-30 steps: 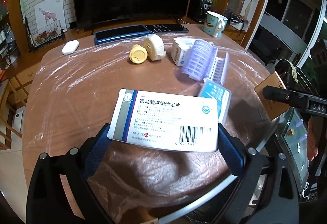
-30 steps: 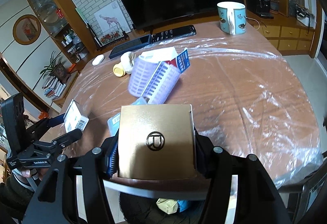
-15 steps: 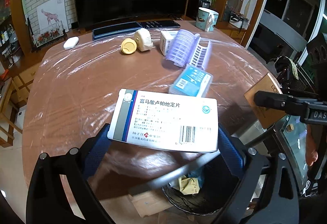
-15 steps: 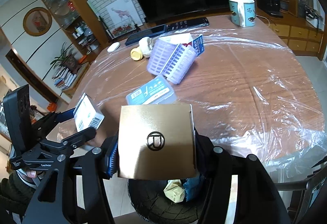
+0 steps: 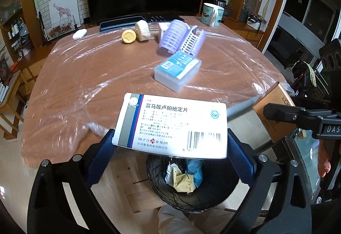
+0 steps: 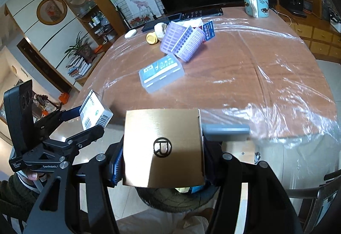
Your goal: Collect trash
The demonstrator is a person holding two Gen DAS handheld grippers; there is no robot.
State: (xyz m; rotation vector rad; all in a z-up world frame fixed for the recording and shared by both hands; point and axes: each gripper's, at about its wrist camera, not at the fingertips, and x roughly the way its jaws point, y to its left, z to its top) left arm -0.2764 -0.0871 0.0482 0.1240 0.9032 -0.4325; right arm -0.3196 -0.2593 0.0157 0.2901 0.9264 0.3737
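1. Over the black wire waste basket (image 5: 191, 197) below the table edge, the left gripper (image 5: 170, 144) clamps a white rectangular medicine box with a blue stripe and barcode (image 5: 172, 125) between its blue-padded fingers (image 5: 100, 153); crumpled yellow and blue scraps already lie in the basket.
2. Beside it, the right gripper (image 6: 162, 161) is clenched on a gold square cardboard box with a round embossed logo (image 6: 163, 144), held above the same basket (image 6: 170, 197); the left gripper (image 6: 85, 121) with its white box (image 6: 93, 111) shows at the left of this view.
3. On the brown wooden table wrapped in clear plastic film (image 5: 85, 76) lie a translucent blue-labelled plastic case (image 5: 178, 70), a lilac slatted plastic basket on its side (image 5: 181, 38), a yellow round lid (image 5: 128, 36) and a teal patterned mug (image 5: 213, 14).
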